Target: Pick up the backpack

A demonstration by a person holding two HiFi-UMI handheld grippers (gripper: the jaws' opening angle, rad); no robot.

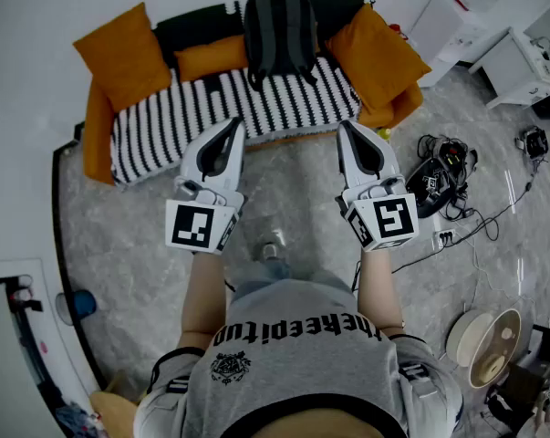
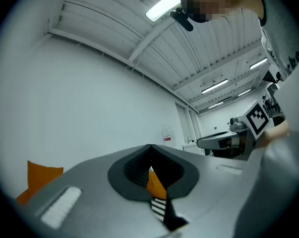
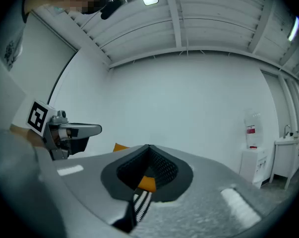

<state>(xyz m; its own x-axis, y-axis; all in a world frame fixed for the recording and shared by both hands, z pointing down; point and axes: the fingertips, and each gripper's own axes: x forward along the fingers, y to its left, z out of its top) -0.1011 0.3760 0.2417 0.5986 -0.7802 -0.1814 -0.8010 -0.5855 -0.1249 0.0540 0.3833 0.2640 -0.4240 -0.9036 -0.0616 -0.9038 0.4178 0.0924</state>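
Head view: backpack untouched on sofa at 12 o'clock. Left claw and right claw both closed, empty, well short. Whole pickup remains.

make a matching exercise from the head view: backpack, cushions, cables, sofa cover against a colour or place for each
Things:
1 backpack
2 cushions
3 cables
4 cover

Colour or place:
A orange
B tangled on the floor, at the right
C black and white stripes
D upright in the middle, between cushions

Pairs: 1-D, 2-A, 3-B, 4-C
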